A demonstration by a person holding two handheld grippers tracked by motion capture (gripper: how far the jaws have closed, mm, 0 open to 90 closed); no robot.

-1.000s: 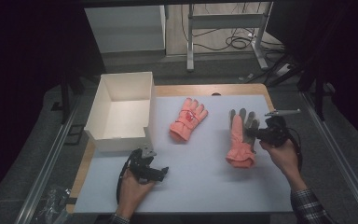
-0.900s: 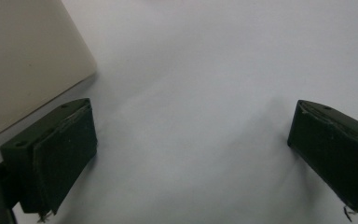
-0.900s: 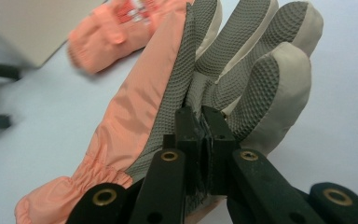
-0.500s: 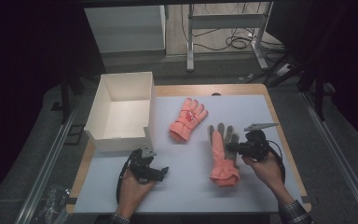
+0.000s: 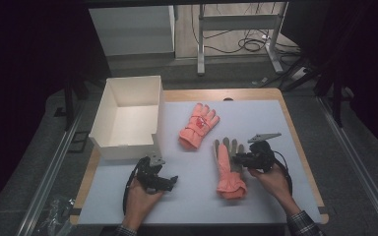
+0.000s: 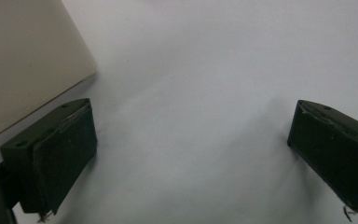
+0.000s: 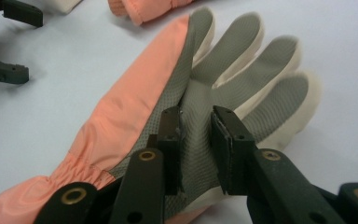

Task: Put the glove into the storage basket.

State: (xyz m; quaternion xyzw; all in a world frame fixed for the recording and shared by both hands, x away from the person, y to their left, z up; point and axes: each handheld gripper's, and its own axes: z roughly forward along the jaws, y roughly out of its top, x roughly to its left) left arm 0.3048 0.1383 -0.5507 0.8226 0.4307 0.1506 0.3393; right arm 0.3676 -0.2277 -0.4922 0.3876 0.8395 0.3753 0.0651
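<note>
**Right jaws let go of the glove**

Now that the right gripper [image 7: 196, 140] has just been easing its jaws apart, a fold of the near glove's [image 5: 228, 167] grey palm sits between them, seemingly unpinched. It has been dragged closer to the person, and its mate [image 5: 197, 126] lies beyond. The left gripper [image 6: 191, 154] idles wide open, holding nothing.

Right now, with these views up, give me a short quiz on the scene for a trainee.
1. True or false: the grey-palmed glove lies inside the white box.
2. What lies between the jaws of the left tool? A) a glove B) bare table C) the box wall
3. How many gloves are on the table?
Key: 1 false, it lies on the table. 2 B. 3 two; the second glove lies nearer the white box.
</note>
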